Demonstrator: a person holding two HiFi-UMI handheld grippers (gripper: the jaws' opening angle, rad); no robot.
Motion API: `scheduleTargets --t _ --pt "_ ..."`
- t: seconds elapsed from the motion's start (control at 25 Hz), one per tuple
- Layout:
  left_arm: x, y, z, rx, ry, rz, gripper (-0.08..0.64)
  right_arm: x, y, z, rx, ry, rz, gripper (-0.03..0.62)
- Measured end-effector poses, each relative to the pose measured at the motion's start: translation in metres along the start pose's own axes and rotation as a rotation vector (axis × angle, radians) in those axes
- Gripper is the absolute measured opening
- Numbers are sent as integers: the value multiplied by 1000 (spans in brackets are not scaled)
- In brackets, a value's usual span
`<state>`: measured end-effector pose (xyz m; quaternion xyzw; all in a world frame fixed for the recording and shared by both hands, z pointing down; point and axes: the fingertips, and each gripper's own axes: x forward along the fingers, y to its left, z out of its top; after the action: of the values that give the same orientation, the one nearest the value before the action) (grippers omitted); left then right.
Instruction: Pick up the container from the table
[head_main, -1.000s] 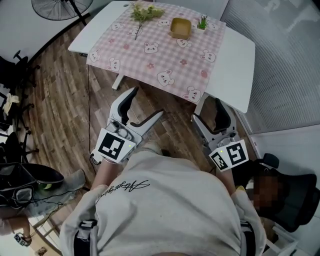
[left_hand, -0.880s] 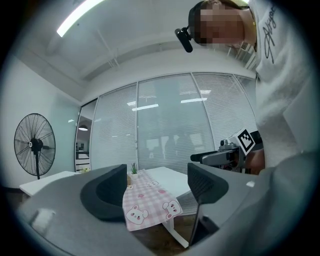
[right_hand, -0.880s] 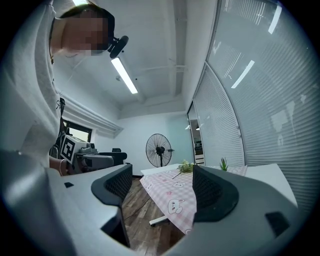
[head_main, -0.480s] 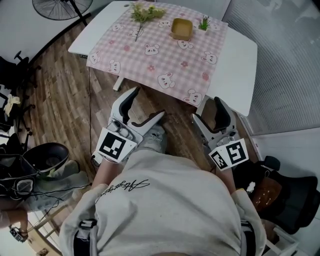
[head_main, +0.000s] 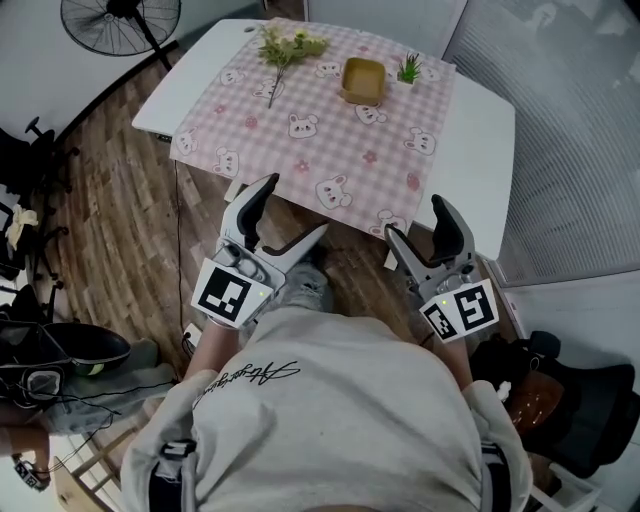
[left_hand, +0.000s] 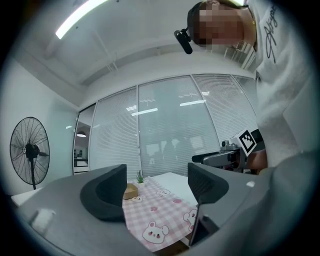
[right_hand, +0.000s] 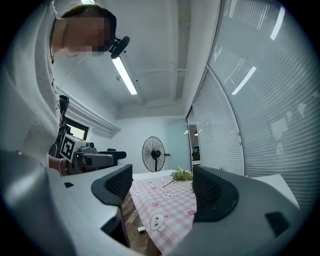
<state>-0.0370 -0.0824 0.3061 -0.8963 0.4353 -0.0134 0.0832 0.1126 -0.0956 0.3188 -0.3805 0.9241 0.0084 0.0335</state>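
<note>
Container (head_main: 363, 80): a small tan, square, open-topped box near the far edge of the table (head_main: 482, 120), between the flowers (head_main: 285, 44) and a small potted plant (head_main: 408, 70) that stands just beside it. It is well apart from both grippers.

Handling, as judged: the box looks rigid and light, probably wood or similar. Expect smooth walls. Take hold either across two opposite outer walls or over one wall, with one jaw inside and one outside. Approach from the side away from the plant to avoid knocking it.

Left gripper (head_main: 295, 208): jaws spread wide, nothing between them; you hold it short of the near table edge, and its view shows the box far off past its left jaw. Right gripper (head_main: 415, 220): jaws also spread and empty, just short of the same edge.

Surface: a pink checked cloth (head_main: 320, 130) covers most of the white tabletop and hangs over the near edge. It may slide or bunch, so lift the box straight up; do not drag it.

Room: wood floor (head_main: 120, 220), a standing fan (head_main: 120, 18) on your left, and blinds (head_main: 570, 130) on your right.
</note>
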Motion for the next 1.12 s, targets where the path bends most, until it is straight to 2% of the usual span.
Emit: scheduleTargets --t 0.2,0.48,1.12 --pt "23 17 -3 -17 -43 -26 365 20 -21 -2 -3 3 -26 360" --pt "64 48 -8 -40 -56 -60 365 50 -51 -4 -11 8 -67 362" --pt "147 143 -24 -37 -19 -142 365 145 -119 -5 16 4 -153 362"
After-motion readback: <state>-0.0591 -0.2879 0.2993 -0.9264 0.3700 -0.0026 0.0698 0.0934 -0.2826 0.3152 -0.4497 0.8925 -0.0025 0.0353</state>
